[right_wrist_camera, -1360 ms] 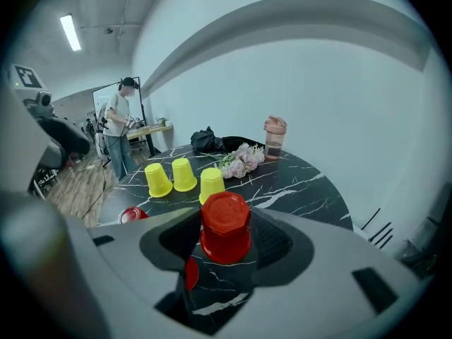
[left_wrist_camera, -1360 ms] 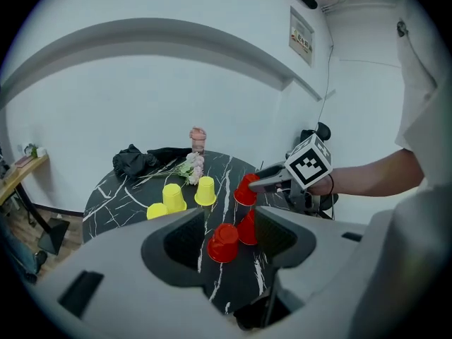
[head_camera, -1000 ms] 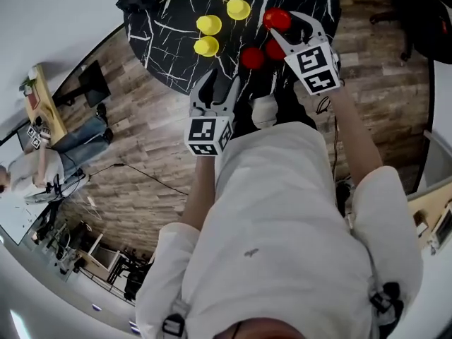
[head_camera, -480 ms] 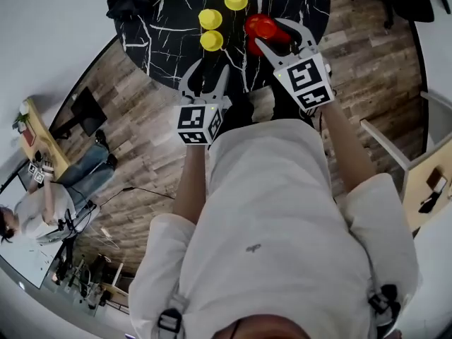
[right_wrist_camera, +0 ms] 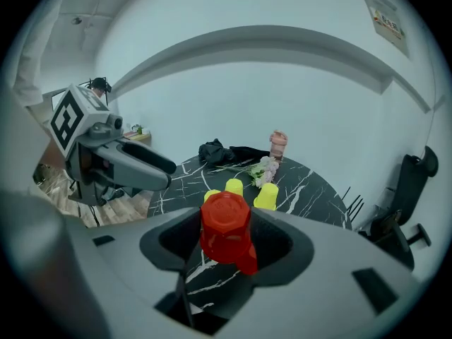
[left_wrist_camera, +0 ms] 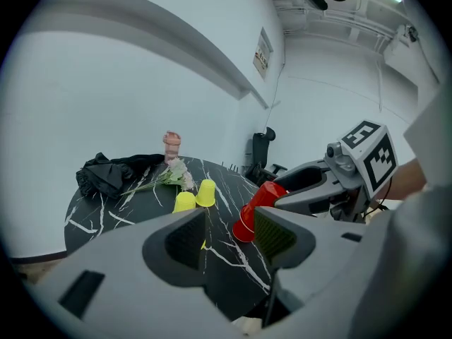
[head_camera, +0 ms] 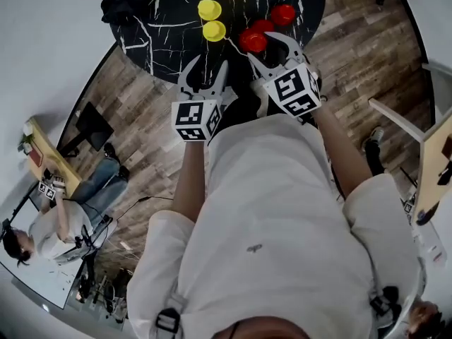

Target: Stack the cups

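Observation:
Three yellow cups stand upside down on the round black marble table. Two red cups stand to their right. My right gripper is shut on a third red cup, held base toward its camera, over the table's near side. Seen from the left gripper, this cup tilts above another red cup; whether they touch I cannot tell. My left gripper hangs open and empty at the table's near edge, left of the right gripper.
A black cloth, a flower sprig and a pink tumbler lie at the table's far side. A black chair stands to the right. A person sits at a desk at the far left, on a wooden floor.
The right gripper has carried its red cup leftward, from the right of the other red cups to their near left. The left gripper has moved up to the table edge.

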Tool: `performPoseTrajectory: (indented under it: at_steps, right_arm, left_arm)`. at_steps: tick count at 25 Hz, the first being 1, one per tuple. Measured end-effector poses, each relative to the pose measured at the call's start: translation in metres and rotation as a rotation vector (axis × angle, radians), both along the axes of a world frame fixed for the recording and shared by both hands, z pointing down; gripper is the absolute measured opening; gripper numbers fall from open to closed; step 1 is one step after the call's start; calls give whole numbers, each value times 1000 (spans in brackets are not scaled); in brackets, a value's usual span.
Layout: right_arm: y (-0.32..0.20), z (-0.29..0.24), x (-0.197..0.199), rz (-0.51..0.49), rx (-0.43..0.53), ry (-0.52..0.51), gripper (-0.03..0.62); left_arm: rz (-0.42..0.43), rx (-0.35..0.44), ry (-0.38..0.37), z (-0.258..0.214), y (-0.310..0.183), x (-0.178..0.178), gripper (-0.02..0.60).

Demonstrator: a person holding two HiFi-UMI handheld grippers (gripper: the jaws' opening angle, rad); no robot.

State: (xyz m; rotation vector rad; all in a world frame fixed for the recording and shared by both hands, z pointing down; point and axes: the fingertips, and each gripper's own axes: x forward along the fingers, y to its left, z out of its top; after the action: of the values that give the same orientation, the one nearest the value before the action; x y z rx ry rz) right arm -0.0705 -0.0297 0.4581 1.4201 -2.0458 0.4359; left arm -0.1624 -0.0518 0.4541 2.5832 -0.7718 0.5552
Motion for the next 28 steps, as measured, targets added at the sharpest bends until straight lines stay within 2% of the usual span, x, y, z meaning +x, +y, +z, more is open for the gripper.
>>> performPoseTrajectory:
  at_steps: [6, 14, 28]
  right_arm:
    - [14, 32, -13, 24, -33, 51, 227]
    - [20, 75, -14, 55, -71, 55, 227]
    - [10, 120, -15, 65, -104, 28, 228]
  left_arm:
    - [55, -22, -16, 7, 10, -13, 213]
    - [98, -51, -46, 21, 15, -17, 212]
    - [96, -69, -68, 31, 14, -14, 212]
